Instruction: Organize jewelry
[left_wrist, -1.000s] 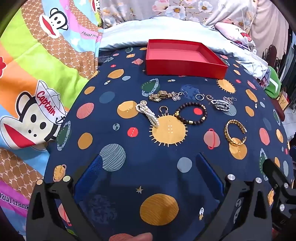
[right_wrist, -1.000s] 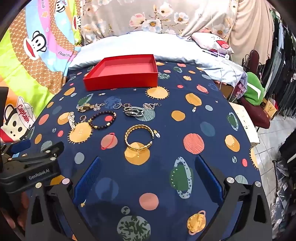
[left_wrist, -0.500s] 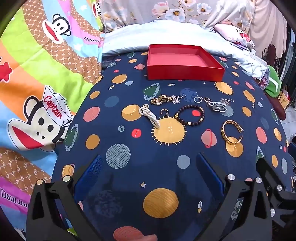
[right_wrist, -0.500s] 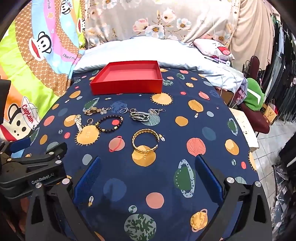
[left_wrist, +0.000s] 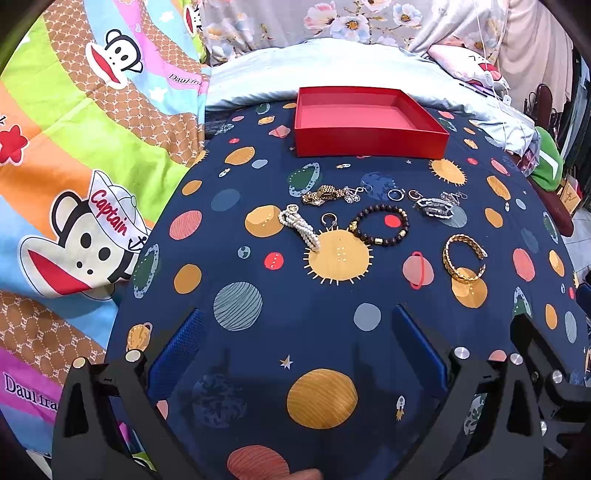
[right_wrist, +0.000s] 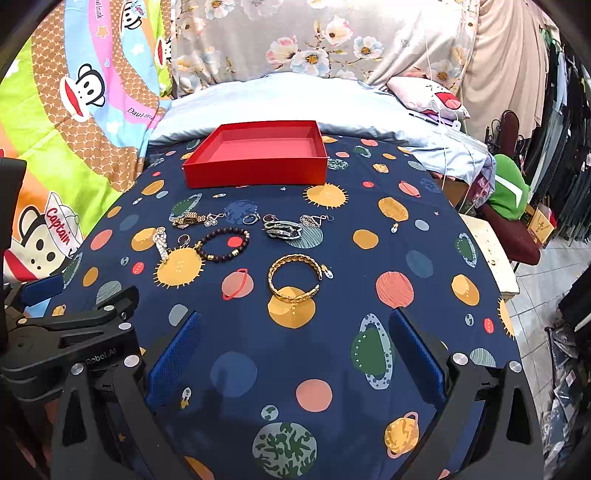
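Note:
An empty red box (left_wrist: 369, 122) (right_wrist: 258, 157) stands at the far side of a navy planet-print cloth. In front of it lie a pearl bracelet (left_wrist: 301, 229) (right_wrist: 161, 243), a dark bead bracelet (left_wrist: 380, 229) (right_wrist: 223, 244), a gold cuff (left_wrist: 463, 258) (right_wrist: 294, 277), a gold chain (left_wrist: 321, 194) (right_wrist: 188, 219), a silver chain (left_wrist: 436, 206) (right_wrist: 282, 229) and small rings (left_wrist: 328, 219). My left gripper (left_wrist: 295, 347) is open near the cloth's front, well short of the jewelry. My right gripper (right_wrist: 293, 350) is open just before the gold cuff. Both are empty.
A colourful monkey-print blanket (left_wrist: 74, 166) lies to the left, a pale blue pillow (right_wrist: 280, 99) behind the box. The cloth drops off at the right toward a tiled floor (right_wrist: 546, 317) and a green bundle (right_wrist: 511, 192). The left gripper's body (right_wrist: 66, 332) shows beside the right one.
Both grippers have drawn back and risen a little; the jewelry and the box sit lower and farther away in both views. Nothing on the cloth has moved.

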